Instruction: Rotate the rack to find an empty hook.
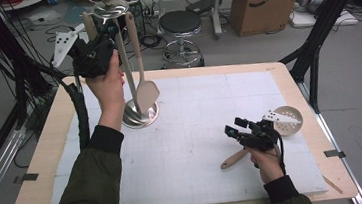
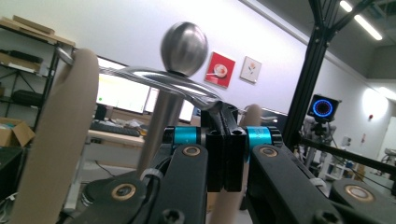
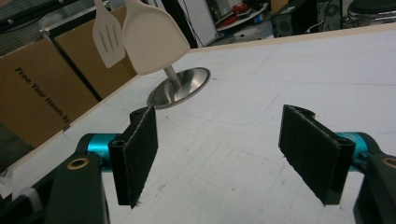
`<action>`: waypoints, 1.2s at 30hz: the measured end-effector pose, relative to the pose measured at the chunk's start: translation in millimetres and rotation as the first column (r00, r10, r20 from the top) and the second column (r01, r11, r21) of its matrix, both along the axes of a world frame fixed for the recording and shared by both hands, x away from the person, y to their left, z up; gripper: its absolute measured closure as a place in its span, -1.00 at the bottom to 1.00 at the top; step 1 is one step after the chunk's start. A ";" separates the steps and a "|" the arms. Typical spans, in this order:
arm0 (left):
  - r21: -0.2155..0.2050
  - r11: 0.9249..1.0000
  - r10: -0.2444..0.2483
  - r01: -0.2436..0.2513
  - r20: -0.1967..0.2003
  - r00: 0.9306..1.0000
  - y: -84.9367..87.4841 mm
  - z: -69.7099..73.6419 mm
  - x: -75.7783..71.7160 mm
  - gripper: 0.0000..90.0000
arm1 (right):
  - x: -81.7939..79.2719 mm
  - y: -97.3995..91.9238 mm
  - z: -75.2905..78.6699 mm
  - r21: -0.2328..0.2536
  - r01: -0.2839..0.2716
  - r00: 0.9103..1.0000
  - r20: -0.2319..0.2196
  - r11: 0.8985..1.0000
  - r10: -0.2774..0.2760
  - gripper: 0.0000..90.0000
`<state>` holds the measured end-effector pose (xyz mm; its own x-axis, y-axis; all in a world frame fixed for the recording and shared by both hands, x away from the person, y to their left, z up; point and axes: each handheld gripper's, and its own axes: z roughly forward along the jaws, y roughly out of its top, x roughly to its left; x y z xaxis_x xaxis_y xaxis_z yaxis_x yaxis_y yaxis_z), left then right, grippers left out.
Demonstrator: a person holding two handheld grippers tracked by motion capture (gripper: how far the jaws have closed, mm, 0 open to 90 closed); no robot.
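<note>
Left gripper (image 1: pixel 107 36) raised high at the top of a metal utensil stand (image 1: pixel 140 113); in the left gripper view its jaws are pressed together, pads meeting with no gap, closed on the thin metal arm (image 2: pixel 205 100) that curves out under the stand's ball finial (image 2: pixel 184 46). Directly ahead of those jaws, the stand's upright post (image 2: pixel 161 126); to their left, close to the camera, a pale wooden handle (image 2: pixel 56 149) hangs down. From the high view, a solid beige spatula (image 1: pixel 147 94) hangs from the stand, below and to the right of the left gripper, blade just above the round base. Right gripper (image 1: pixel 234 132) held low over the white mat (image 1: pixel 198 145), well apart from the left one; jaws spread wide with nothing between them, bare mat showing in the gap. Ahead of its jaws and to their left, the stand base, the solid spatula and a slotted spatula (image 3: pixel 107 35) hanging beside it. A perforated skimmer (image 1: pixel 287 119) with wooden handle lies on the mat under and behind the right gripper, the person's right hand (image 1: pixel 265 166) over its handle.
</note>
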<state>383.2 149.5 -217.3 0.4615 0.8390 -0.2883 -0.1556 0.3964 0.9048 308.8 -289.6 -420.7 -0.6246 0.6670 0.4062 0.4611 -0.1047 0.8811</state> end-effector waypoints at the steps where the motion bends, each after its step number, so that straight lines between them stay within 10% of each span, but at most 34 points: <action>1: -0.007 1.000 0.002 -0.002 0.001 1.000 2.2 0.0 -0.1 0.99 | 0.2 0.4 -0.2 -0.002 0.001 1.000 0.003 1.000 -0.001 -0.38; 26: -0.047 0.999 -0.004 0.005 0.020 1.000 36.1 2.9 8.7 0.99 | -0.8 1.8 0.0 0.000 -0.002 1.000 0.000 1.000 0.002 -0.38; 36: -0.021 0.998 -0.052 0.054 0.072 0.996 14.7 3.5 -18.2 0.99 | -1.1 4.5 -0.4 -0.008 -0.005 1.000 0.001 1.000 0.005 -0.38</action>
